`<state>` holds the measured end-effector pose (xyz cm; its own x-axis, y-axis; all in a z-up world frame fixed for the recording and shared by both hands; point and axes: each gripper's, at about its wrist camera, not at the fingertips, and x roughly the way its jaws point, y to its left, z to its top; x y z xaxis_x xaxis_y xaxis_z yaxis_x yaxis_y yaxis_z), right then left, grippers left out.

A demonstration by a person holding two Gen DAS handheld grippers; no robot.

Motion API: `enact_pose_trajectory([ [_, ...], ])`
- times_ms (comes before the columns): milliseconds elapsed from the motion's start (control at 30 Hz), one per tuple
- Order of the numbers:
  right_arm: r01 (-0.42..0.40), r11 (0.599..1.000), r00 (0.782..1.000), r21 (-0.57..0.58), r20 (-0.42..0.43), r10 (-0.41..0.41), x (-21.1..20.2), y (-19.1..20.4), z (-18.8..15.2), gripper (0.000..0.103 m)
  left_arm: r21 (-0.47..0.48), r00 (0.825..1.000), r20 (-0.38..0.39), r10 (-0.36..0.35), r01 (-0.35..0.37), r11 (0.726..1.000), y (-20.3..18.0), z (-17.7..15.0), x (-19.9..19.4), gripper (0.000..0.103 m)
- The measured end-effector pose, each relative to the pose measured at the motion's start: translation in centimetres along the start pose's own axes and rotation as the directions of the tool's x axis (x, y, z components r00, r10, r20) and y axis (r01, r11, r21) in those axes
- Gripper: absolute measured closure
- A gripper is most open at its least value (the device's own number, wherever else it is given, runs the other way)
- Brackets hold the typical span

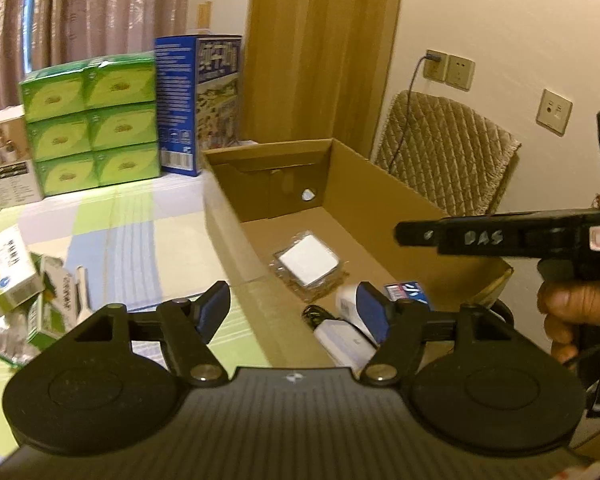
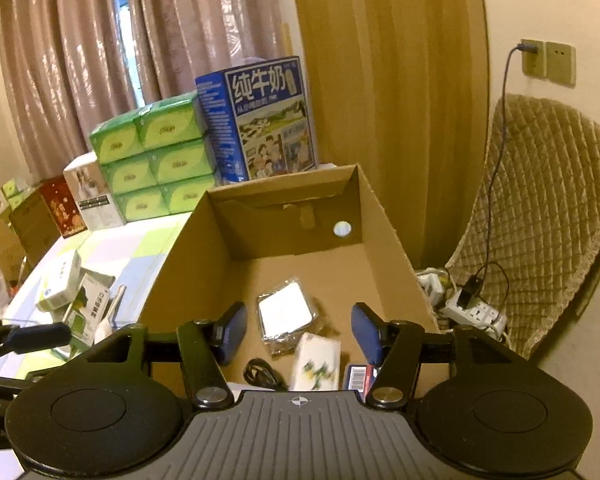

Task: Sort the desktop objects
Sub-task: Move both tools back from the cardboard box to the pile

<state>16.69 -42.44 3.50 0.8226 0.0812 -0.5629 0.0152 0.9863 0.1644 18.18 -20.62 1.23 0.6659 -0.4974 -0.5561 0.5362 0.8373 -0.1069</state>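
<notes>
Cable (image 2: 262,374) half hidden behind right gripper (image 2: 298,332).

Packet (image 2: 286,312) in box (image 2: 384,240); cartons (image 2: 76,292) left.

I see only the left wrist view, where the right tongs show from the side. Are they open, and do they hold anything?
Observer: The right tongs are open and hold nothing; they hang over the cardboard box.
Operator: What lies in the box next to the white packet?
Observer: A tissue pack with a green print.
Operator: Is anything on the floor by the chair?
Observer: Yes, a white power strip with a black plug in it.
</notes>
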Motion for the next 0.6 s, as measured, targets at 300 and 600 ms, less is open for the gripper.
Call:
enact_pose_trajectory([
  [300,0.001,1.000,1.000,0.012,0.012,-0.001,-2.8,0.8,-0.8,0.046,-0.042,0.999,-0.019,0.046,-0.047,0.998,2.3,-1.9,-2.7,0.036],
  [600,-0.076,0.996,0.997,-0.036,0.028,0.077,-5.3,6.0,-1.3,0.036,-0.077,0.994,-0.016,0.110,-0.111,0.991,4.6,-3.8,-7.0,0.030],
])
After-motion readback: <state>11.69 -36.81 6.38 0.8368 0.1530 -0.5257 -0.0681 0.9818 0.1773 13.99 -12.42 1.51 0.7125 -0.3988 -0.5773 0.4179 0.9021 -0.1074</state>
